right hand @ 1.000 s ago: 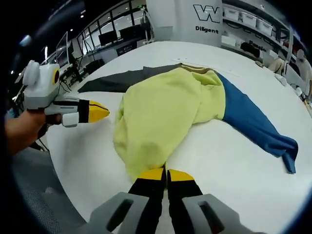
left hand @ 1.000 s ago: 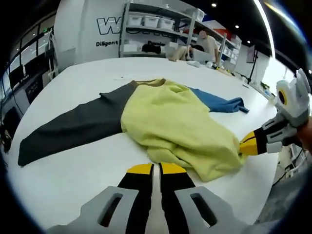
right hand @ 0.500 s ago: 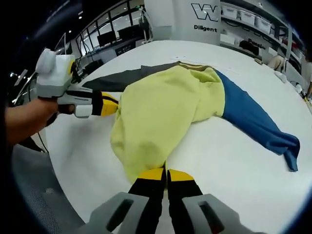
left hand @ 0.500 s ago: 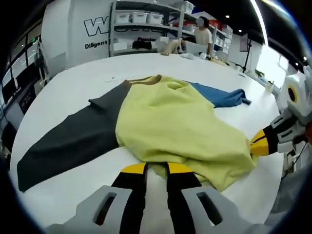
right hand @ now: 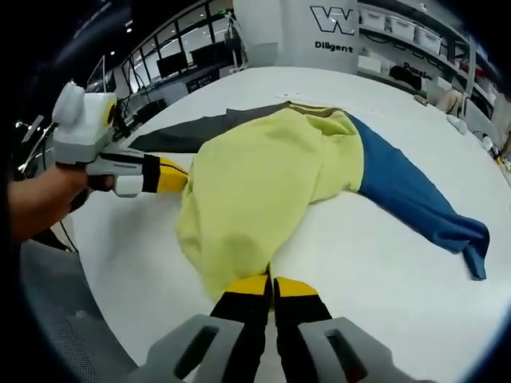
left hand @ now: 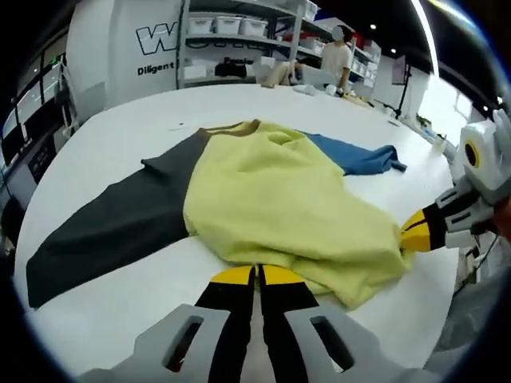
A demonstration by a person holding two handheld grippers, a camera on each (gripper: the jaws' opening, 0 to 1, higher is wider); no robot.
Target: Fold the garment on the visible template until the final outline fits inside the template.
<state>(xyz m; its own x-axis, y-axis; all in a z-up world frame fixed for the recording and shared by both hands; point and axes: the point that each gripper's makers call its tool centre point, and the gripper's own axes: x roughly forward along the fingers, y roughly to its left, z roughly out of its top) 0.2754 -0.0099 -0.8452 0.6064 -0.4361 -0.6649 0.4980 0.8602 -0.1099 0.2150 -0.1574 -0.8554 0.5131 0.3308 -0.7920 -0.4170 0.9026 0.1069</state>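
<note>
A garment lies spread on the white table [left hand: 112, 307], with a yellow body [left hand: 279, 199], a dark grey sleeve [left hand: 112, 223] and a blue sleeve [left hand: 355, 157]. My left gripper [left hand: 257, 275] is shut on the near yellow hem. In the left gripper view my right gripper [left hand: 409, 234] pinches the hem corner at the right. In the right gripper view my right gripper [right hand: 271, 285] is shut on the yellow hem [right hand: 239, 255]. There the left gripper [right hand: 177, 175] bites the fabric edge at the left, and the blue sleeve [right hand: 415, 199] trails to the right.
The round table's edge [right hand: 104, 295] runs close under both grippers. Shelves with white bins [left hand: 231, 28] and a person [left hand: 339, 56] stand beyond the far side. Desks with monitors [right hand: 188, 60] line the back left. A hand [right hand: 40, 199] holds the left gripper.
The left gripper's jaws stood open around the hem half a second ago and have now shut on it. The right gripper has kept its hold on the hem corner.
</note>
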